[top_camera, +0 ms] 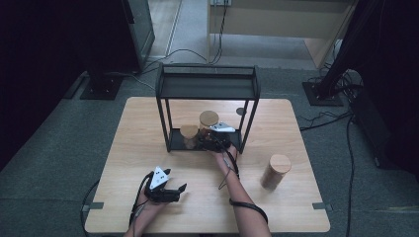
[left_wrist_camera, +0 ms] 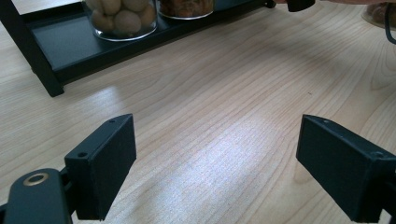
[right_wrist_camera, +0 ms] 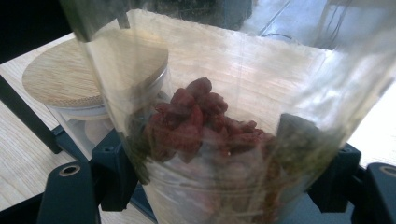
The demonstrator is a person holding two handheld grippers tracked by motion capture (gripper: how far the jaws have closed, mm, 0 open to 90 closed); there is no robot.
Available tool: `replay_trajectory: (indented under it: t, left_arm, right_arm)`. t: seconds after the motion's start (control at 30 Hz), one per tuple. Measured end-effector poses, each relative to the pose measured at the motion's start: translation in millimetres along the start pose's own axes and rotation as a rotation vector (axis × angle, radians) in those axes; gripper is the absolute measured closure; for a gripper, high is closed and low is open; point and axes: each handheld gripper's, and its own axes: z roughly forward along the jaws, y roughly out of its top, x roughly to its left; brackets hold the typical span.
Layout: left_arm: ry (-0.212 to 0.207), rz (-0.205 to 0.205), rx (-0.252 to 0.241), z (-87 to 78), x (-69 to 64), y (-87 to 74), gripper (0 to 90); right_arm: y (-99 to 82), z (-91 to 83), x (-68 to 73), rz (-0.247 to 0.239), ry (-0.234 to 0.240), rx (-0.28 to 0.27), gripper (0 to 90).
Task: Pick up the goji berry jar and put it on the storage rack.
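**Right gripper clamped a jar on the rack's lower shelf**

A light wooden table (top_camera: 148, 123) carried everything, and the black metal rack (top_camera: 207, 74) stood at its middle toward the far edge, with two shelves, one high and one just above the tabletop. On the lower shelf (left_wrist_camera: 65, 46) stood two glass jars with round wooden lids. The taller jar (top_camera: 209, 123) held dark red dried pieces, and the shorter jar (top_camera: 189, 136) beside it, to its left in the high view, held pale round balls (their colour showed clearly in the left gripper view (left_wrist_camera: 123, 18)). A third jar (top_camera: 275, 171), also with a wooden lid, stood on the bare table well apart from the rack, near the right edge.

The right gripper (top_camera: 213, 143) reached to the rack's front, and its jaws stood on either side of the taller jar (right_wrist_camera: 210, 135), pressing on the glass low down; the jar stood on the lower shelf, tight against the shorter one (right_wrist_camera: 88, 79).

The left gripper (top_camera: 168, 190) lay near the table's near edge, well apart from the rack, its jaws spread wide with nothing between them but bare wood (left_wrist_camera: 215, 154).
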Motion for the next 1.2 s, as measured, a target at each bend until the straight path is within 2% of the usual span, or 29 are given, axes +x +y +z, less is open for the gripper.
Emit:
replay_trajectory:
  t: [0.3,0.73,1.2]
  left_arm:
    - [0.000,0.002,-0.001,0.1,-0.3,-0.1,12.0]
    - [-0.001,0.004,0.001,0.2,-0.3,0.3,12.0]
    - [0.000,0.008,0.003,0.4,-0.6,0.6,12.0]
  right_arm:
    - [0.6,4.4,2.2,0.013,-0.010,-0.004,24.5]
    - [3.9,9.1,6.3,-0.027,-0.023,0.005,24.5]
    - [2.8,10.5,5.1,-0.032,-0.024,-0.001,24.4]
